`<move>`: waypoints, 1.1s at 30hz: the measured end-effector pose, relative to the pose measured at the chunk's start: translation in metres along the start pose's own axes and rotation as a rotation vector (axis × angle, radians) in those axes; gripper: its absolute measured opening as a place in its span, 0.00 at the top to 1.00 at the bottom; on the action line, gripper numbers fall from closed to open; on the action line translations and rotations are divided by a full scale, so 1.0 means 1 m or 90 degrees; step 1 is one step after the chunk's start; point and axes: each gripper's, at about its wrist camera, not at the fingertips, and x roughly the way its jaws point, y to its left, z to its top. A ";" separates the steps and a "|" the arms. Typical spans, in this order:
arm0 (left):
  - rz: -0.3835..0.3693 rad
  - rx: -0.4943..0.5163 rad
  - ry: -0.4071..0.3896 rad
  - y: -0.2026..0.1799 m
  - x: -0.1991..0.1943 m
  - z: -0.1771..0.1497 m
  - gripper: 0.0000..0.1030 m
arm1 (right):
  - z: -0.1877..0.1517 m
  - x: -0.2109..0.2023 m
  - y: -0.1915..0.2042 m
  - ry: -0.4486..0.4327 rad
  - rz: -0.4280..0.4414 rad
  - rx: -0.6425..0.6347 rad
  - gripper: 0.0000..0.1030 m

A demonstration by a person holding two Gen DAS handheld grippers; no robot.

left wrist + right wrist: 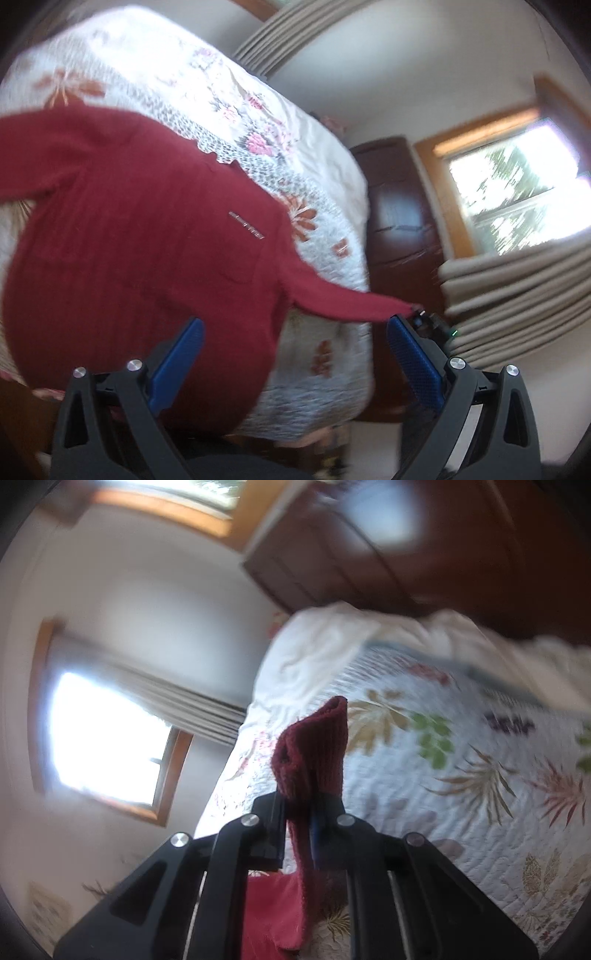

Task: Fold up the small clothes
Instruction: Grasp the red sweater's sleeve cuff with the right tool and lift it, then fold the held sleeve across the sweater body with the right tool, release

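Observation:
A dark red knitted sweater point(140, 240) lies spread on a floral quilted bedspread point(258, 122), with a small label on its chest. My left gripper point(295, 354) hangs just above the sweater's lower body, open, its blue pads point(177, 365) wide apart and holding nothing. One sleeve stretches right to my right gripper point(424, 317), seen behind the left one's far finger. In the right wrist view my right gripper point(301, 805) is shut on the sleeve cuff point(314, 746), which sticks up past the fingertips; more red fabric hangs below.
The bedspread point(461, 794) fills the right of the right wrist view, with white bedding point(332, 646) bunched at its far end. A dark wooden wardrobe point(399, 206), a bright window point(517, 192) and beige curtains point(517, 295) stand beyond the bed's edge.

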 end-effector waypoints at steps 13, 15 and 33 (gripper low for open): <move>-0.164 -0.093 -0.006 0.060 -0.017 0.068 0.04 | -0.121 0.018 0.253 0.017 -0.056 -0.467 0.91; -0.184 -0.106 0.009 0.071 -0.014 0.076 0.04 | -0.154 0.034 0.278 0.031 -0.070 -0.531 0.91; -0.239 -0.117 0.107 0.127 0.051 0.142 0.04 | -0.490 0.225 0.286 0.305 -0.197 -0.863 0.82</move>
